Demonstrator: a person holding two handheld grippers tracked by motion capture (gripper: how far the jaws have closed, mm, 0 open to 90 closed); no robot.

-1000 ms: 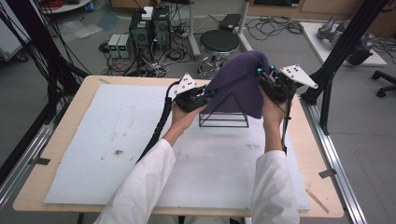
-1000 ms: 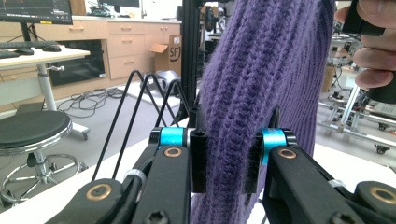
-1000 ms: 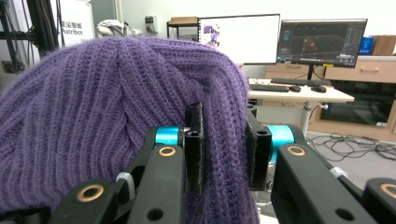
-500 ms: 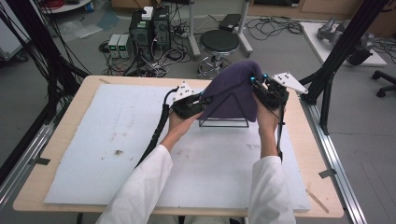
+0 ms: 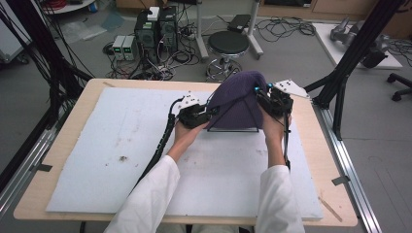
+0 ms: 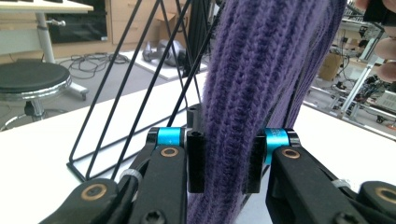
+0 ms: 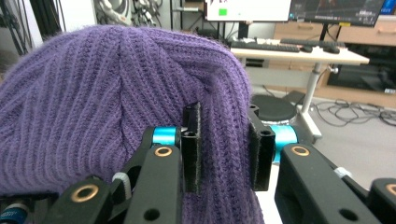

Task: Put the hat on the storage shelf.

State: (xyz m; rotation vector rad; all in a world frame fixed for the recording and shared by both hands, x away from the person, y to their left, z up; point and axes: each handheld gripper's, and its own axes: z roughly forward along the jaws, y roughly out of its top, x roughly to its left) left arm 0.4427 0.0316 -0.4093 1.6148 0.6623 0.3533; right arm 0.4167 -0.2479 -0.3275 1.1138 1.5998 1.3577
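Note:
A purple knit beanie (image 5: 238,99) hangs over a black wire stand (image 5: 233,130) shaped like a triangle, at the far middle of the table. My left gripper (image 5: 210,112) grips the beanie's left side and my right gripper (image 5: 262,94) its right side. In the left gripper view the pads press a thick fold of the beanie (image 6: 261,70) between them, with my gripper (image 6: 224,163) shut and the wire stand (image 6: 121,88) just to the left. In the right gripper view my gripper (image 7: 227,149) is shut on a ridge of the beanie (image 7: 93,93).
A white mat (image 5: 97,145) covers most of the wooden table. Beyond the far edge stand a round stool (image 5: 228,43) and boxes with tangled cables on the floor. Black frame posts (image 5: 340,82) rise at the right corner.
Both hands have sunk a little with the beanie, which now sits lower over the wire stand. Both grips look unchanged.

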